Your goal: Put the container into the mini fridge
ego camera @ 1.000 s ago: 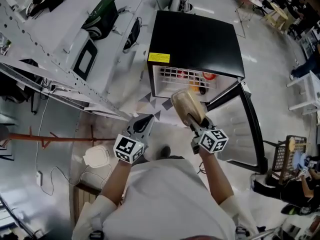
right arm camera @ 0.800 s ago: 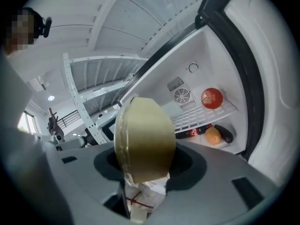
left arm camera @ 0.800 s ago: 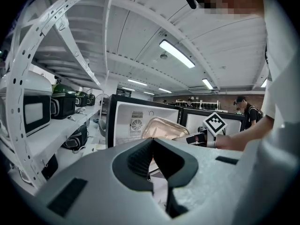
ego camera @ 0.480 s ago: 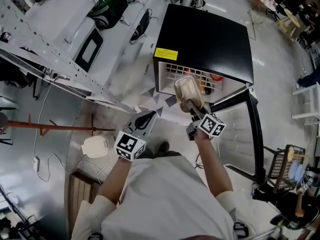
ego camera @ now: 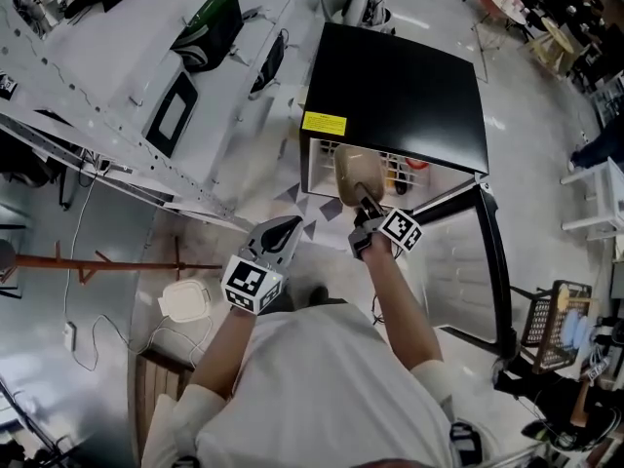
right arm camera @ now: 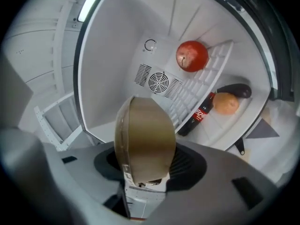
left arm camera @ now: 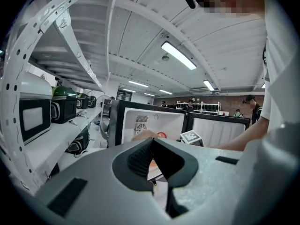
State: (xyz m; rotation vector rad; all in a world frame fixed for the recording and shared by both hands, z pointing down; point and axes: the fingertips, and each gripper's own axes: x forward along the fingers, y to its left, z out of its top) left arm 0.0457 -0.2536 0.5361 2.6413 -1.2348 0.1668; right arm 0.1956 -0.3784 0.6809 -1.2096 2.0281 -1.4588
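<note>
The black mini fridge [ego camera: 395,81] stands on the floor with its door [ego camera: 485,261] swung open to the right. My right gripper [ego camera: 368,208] is shut on a tan lidded container [ego camera: 357,172], held on edge right at the fridge's opening. In the right gripper view the container [right arm camera: 146,139] stands between the jaws in front of the white fridge interior [right arm camera: 112,74]. My left gripper [ego camera: 283,232] hangs lower left of the fridge, jaws together and empty [left arm camera: 153,146].
Inside the fridge are a red fruit [right arm camera: 192,56] on the wire shelf, a cola bottle [right arm camera: 197,118], an orange [right arm camera: 226,103] and a dark eggplant [right arm camera: 236,91]. A white rack [ego camera: 127,76] with appliances runs along the left. A white lidded box [ego camera: 185,302] lies on the floor.
My right gripper has moved forward and down with the container, from in front of the fridge to its opening, rolling it onto its edge. The left gripper has shifted only a little.
</note>
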